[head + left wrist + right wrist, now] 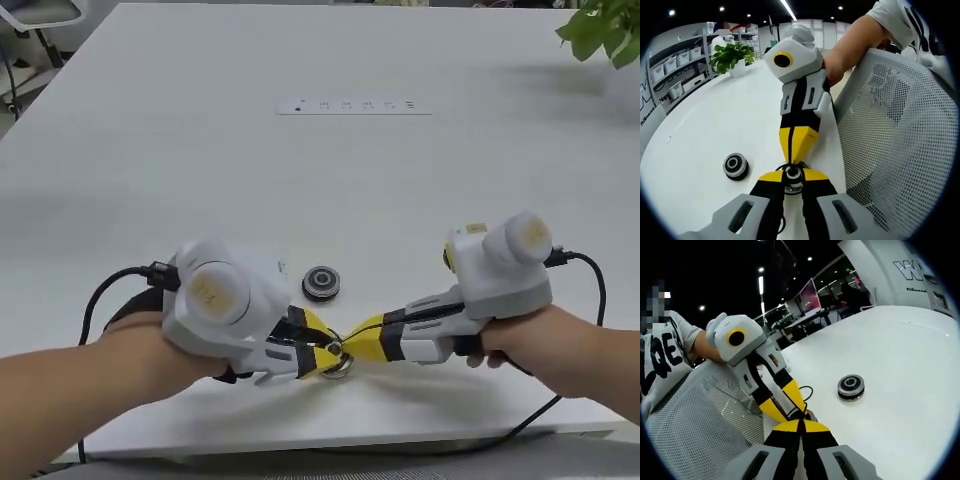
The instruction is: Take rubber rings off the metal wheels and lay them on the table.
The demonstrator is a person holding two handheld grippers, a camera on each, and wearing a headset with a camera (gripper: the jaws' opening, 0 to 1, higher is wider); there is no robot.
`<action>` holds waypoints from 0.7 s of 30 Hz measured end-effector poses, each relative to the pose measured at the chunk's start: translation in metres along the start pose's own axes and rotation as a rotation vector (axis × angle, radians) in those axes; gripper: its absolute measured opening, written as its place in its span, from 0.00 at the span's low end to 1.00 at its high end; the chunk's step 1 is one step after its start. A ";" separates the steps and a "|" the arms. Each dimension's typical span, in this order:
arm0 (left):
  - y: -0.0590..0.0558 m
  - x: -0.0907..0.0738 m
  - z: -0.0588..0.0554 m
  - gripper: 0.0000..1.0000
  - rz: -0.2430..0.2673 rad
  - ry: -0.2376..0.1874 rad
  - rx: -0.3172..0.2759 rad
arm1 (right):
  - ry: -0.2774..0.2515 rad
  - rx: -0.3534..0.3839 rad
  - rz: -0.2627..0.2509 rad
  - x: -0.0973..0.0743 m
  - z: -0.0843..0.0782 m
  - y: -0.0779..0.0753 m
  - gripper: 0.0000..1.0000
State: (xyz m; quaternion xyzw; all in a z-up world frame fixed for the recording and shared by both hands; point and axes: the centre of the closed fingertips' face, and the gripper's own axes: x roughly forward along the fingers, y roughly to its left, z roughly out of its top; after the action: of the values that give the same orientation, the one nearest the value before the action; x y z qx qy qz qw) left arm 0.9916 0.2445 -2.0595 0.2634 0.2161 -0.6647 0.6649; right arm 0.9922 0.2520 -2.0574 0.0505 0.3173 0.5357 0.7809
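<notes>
**Q:** How many metal wheels are in view, and where is each?
**A:** Two. The held wheel (793, 177) is just above the desk (400, 190), near its front edge. The free wheel (321, 283) lies flat on the desk a little farther in, apart from both grippers.

**Q:** How many rubber rings can be counted?
**A:** One shows clearly. The rubber ring (805, 399) is a thin black loop pulled up from the held wheel. The free wheel has a dark band around it, but the ring cannot be told apart from the metal.

**Q:** What is the state of the jaws?
**A:** There are two grippers, meeting tip to tip. The left gripper (793, 175) has its jaws on either side of the held wheel, clamping it. The right gripper (801, 424) has its jaws pressed together, pinching the rubber ring at the wheel's rim.

**Q:** What surrounds the work area?
**A:** One socket panel (355, 105) is set into the far part of the desk. One potted plant (733, 56) stands at a far corner. One mesh chair back (890, 130) is close to the desk's front edge.
</notes>
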 end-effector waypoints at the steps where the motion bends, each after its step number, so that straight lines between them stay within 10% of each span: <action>1: 0.000 0.000 0.000 0.07 0.001 -0.001 0.000 | -0.001 0.000 0.000 0.000 0.000 -0.001 0.00; 21: -0.005 -0.009 0.001 0.17 -0.035 0.010 -0.002 | -0.003 -0.012 0.003 -0.005 0.002 0.002 0.00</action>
State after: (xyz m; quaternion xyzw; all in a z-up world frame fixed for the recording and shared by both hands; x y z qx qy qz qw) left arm 0.9861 0.2512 -2.0530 0.2624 0.2248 -0.6748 0.6521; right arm 0.9905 0.2490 -2.0532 0.0468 0.3129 0.5387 0.7809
